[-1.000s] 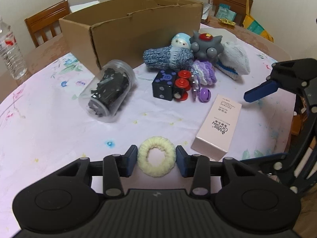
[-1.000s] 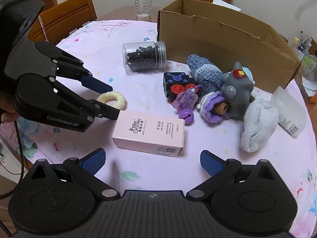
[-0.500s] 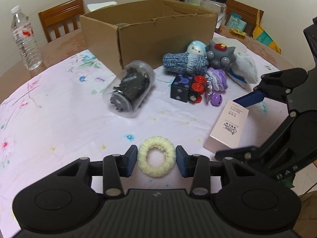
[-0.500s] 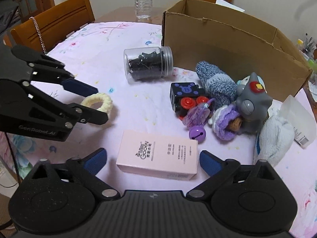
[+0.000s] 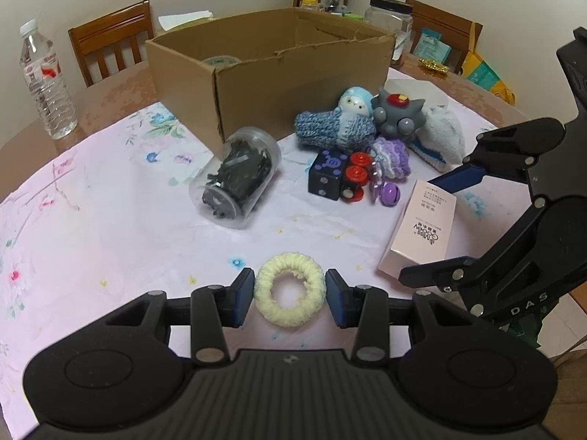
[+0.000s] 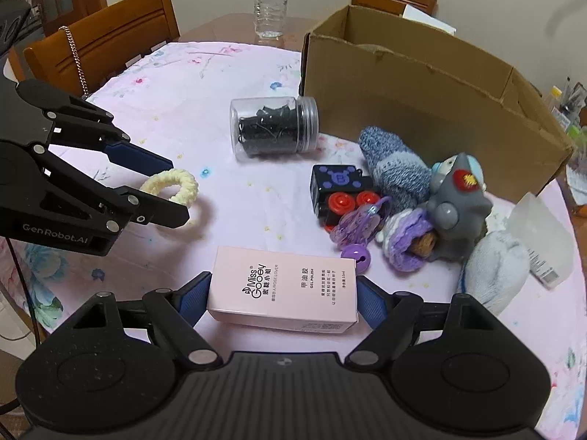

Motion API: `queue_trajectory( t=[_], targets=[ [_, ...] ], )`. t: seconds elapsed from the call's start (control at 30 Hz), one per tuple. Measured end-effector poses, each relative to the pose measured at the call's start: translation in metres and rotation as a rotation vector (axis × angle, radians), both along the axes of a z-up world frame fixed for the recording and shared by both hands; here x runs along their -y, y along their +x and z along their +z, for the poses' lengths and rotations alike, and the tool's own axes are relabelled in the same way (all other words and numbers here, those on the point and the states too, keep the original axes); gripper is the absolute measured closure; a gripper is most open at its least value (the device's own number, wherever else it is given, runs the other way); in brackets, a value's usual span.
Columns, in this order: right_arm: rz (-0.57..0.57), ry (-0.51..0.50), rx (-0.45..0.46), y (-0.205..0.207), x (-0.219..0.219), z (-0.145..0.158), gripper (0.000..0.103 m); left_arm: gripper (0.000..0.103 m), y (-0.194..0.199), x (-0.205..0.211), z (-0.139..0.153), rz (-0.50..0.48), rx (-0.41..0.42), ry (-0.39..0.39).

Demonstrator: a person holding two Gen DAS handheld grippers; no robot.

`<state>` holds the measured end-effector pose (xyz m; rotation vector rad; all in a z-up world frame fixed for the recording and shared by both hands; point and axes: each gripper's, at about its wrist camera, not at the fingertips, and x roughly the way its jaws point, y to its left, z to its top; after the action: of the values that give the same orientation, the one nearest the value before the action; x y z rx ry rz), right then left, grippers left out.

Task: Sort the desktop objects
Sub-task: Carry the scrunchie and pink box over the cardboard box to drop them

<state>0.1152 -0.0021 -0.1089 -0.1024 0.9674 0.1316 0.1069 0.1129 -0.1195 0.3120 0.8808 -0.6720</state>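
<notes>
Left gripper (image 5: pixel 290 291), bottom centre of its view, is clamped on the cream yarn ring (image 5: pixel 290 289), both pads touching it. Right gripper (image 6: pixel 282 299) straddles the pink box (image 6: pixel 282 295) at lower centre of its view, pads at both ends; contact cannot be confirmed. Cardboard box (image 5: pixel 271 69) stands upper centre.

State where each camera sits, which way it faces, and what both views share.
Left wrist: rides the left tongs, facing the brown cardboard box; its blue pads flank the cream knitted ring; the right tongs enter at right.
Right wrist: rides the right tongs, looking across the table; its pads bracket the pink rectangular carton; the left tongs enter at left.
Shared: ring, carton, box, clear plastic jar of black clips.
</notes>
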Motion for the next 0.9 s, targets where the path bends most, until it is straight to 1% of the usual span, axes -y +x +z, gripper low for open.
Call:
queue_trajectory(
  t=[0.53,0.9],
  targets=[
    [0.027,-0.053,0.049,-0.009,0.027,0.039,0.018,0.062,0.001,0.021,0.031,-0.004,0.014,-0.031],
    [0.072,-0.072,0.113,-0.001,0.065,0.07,0.018,0.062,0.019,0.053,0.06,0.01,0.046,-0.057]
  ],
)
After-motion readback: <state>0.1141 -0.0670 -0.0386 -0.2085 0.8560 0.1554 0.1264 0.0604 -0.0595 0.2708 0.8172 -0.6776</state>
